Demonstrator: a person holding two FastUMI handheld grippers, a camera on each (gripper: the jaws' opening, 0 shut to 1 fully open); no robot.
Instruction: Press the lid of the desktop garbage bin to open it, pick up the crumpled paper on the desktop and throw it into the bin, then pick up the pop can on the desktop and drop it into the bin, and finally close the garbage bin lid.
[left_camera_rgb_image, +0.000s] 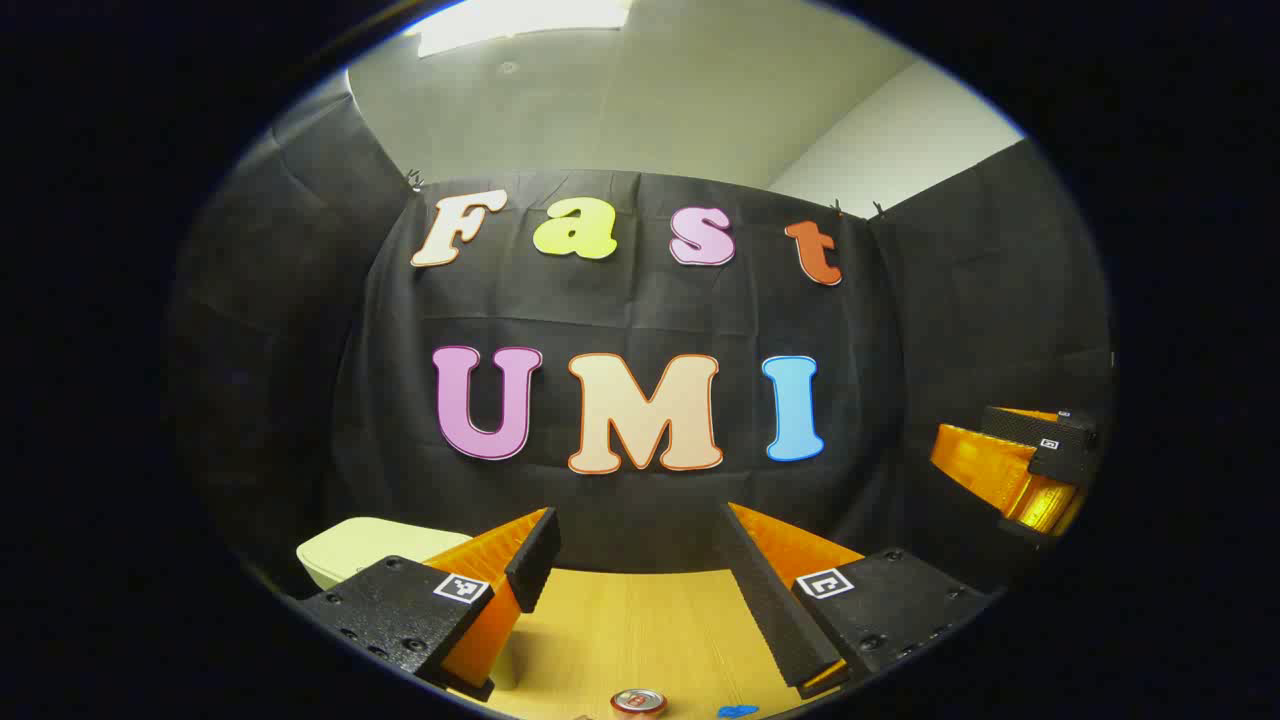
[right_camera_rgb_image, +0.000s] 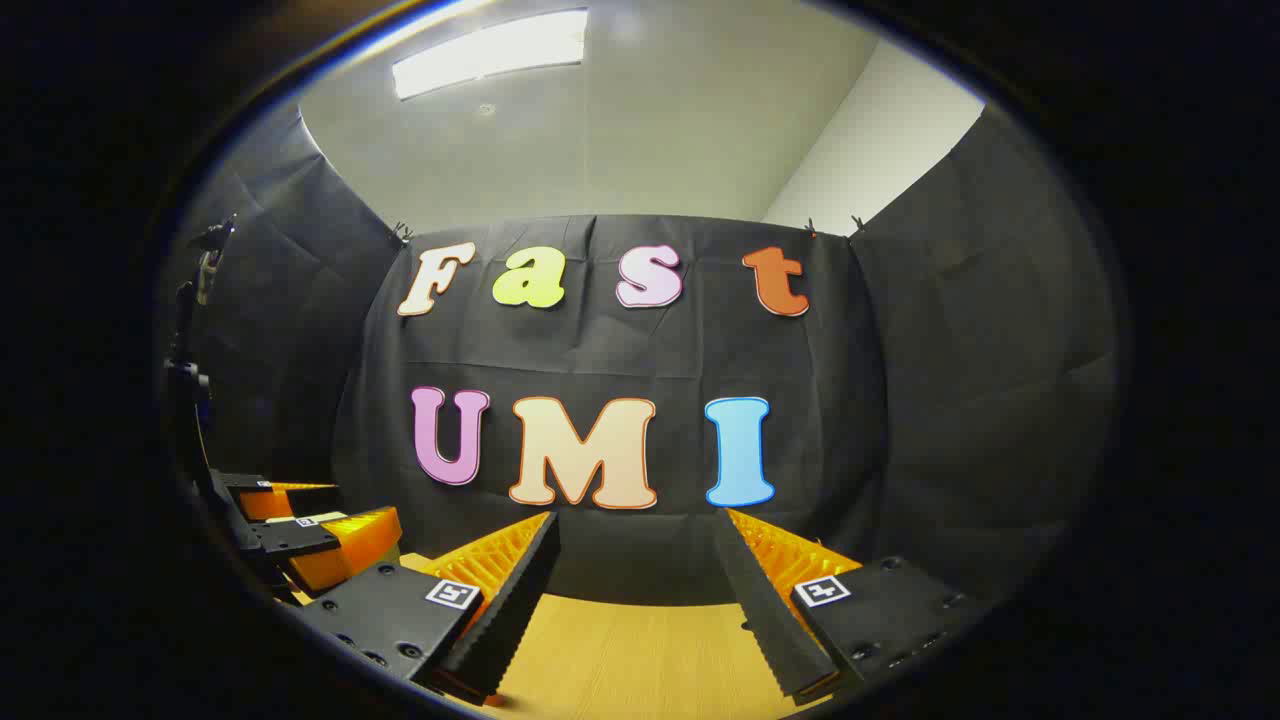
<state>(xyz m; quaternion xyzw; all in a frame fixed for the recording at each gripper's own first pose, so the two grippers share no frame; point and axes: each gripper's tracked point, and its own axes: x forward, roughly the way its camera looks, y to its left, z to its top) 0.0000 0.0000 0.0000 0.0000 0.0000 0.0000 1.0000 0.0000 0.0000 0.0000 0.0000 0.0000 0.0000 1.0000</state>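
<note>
While both grippers gape above the table (left_camera_rgb_image: 640, 625), the pop can (left_camera_rgb_image: 638, 702) (upright) waits.

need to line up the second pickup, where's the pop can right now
In the left gripper view the pop can stands on the wooden desktop at the bottom edge, below the gap of the open left tongs, beside a small blue scrap.

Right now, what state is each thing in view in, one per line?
Garbage bin: lid closed, on the desktop behind the left gripper's own finger.
Pop can: untouched on the desktop; upright or lying, cannot tell.
Left gripper: open, holding nothing.
Right gripper: open, holding nothing.
</note>
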